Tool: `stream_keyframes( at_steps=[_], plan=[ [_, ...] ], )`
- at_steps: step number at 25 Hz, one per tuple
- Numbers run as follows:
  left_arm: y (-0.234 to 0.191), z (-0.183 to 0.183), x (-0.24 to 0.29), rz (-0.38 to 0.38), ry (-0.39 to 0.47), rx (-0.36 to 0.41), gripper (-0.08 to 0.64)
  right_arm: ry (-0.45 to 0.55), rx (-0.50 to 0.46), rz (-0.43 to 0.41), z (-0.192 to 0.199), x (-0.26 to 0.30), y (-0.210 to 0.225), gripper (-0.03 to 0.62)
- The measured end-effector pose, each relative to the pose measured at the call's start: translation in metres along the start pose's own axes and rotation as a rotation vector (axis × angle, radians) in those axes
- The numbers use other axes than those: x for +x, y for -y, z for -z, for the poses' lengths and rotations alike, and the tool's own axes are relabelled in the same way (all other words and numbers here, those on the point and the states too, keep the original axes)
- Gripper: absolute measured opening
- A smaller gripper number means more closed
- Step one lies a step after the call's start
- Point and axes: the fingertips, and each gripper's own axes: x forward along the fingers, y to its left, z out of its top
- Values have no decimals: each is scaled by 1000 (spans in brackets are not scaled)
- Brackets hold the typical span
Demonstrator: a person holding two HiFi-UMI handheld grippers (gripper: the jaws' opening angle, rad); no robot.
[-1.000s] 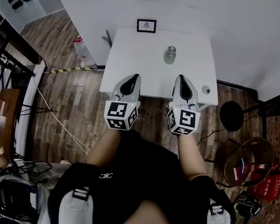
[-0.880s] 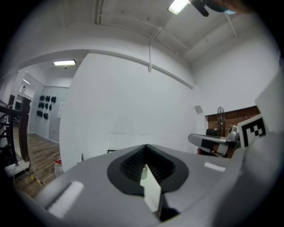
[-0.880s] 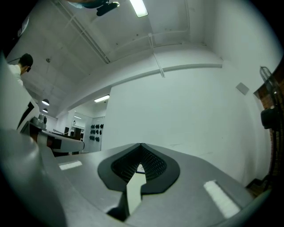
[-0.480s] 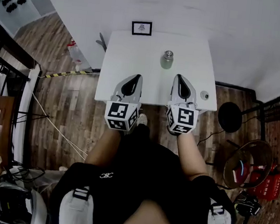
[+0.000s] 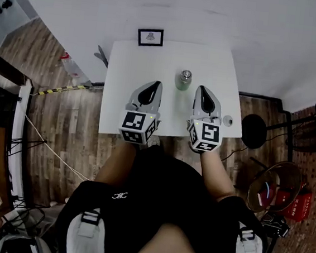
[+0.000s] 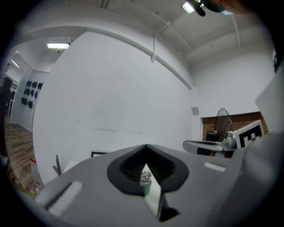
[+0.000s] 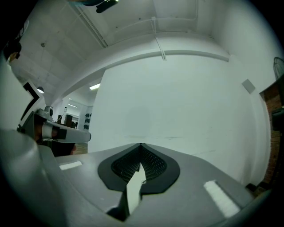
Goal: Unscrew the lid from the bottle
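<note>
Nothing of the unscrewing is done yet. The lid (image 5: pixel 186 74) is still on the bottle (image 5: pixel 183 82), and neither claw touches it. My left claw (image 5: pixel 155 85) and right claw (image 5: pixel 200 89) are both pressed together and empty, held level over the near part of the white surface (image 5: pixel 131 64). The bottle stands upright ahead of them, between the two. It looks small and pale green, with a shiny silver lid. Gripping and turning are all left.
</note>
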Motion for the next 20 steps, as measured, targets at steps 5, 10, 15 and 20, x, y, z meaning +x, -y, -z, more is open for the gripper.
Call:
stream_keyframes(
  at_steps=[5, 10, 15, 20],
  plan=[
    [-26, 10, 48, 68, -49, -12, 54, -44, 1, 40, 14, 42, 13, 2],
    [-51, 22, 86, 121, -97, -40, 54, -86, -5, 78, 29, 78, 25, 2],
    [-70, 44, 114, 170, -141, -49, 54, -129, -4, 129, 47, 99, 43, 2],
    [-75, 65, 136, 232, -165, -116, 55, -167, -2, 111, 64, 111, 54, 2]
  ],
)
